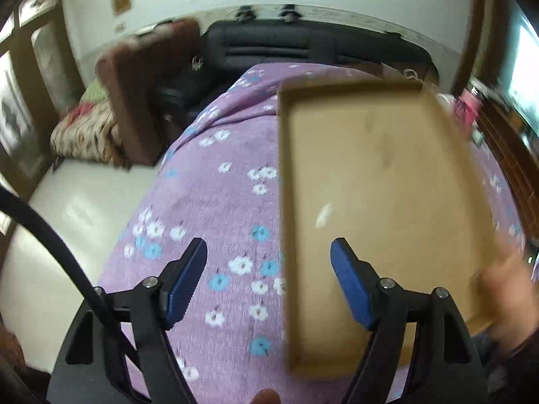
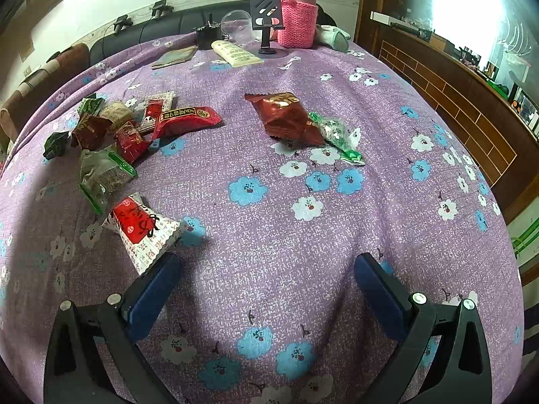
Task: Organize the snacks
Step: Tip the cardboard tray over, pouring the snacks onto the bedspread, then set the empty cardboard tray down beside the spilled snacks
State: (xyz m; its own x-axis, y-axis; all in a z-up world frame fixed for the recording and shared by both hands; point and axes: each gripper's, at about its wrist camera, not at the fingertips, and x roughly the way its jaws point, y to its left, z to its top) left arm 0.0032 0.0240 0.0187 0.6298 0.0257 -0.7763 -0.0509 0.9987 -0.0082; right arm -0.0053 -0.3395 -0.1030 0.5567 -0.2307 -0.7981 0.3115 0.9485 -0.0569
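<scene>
**Ana:** So, how far along are we?

**Me:** Barely started, I'd judge. On the left wrist view the cardboard tray (image 1: 380, 208) fills the right half of the frame, blurred and with nothing in it, over the purple flowered tablecloth (image 1: 215, 202). A bare hand (image 1: 505, 299) shows at its lower right corner and seems to hold it there.

**Ana:** And the snacks?

**Me:** All loose on the cloth. On the right wrist view a pile of wrappers (image 2: 111, 134) sits at centre left, with a red-and-white packet (image 2: 145, 232) below it, near my left fingertip. A dark red bag (image 2: 286, 118) lies just above frame centre, touching a clear green candy wrapper (image 2: 337, 138) at its right. Everything still has to go in the tray.

**Ana:** Grippers?

**Me:** My left gripper (image 1: 269, 282) is spread wide and grips nothing; the tray's left wall passes between its fingers, though I cannot tell if it touches. My right gripper (image 2: 266, 289) is equally wide apart, empty, hovering over bare cloth at the bottom of the frame.
</scene>
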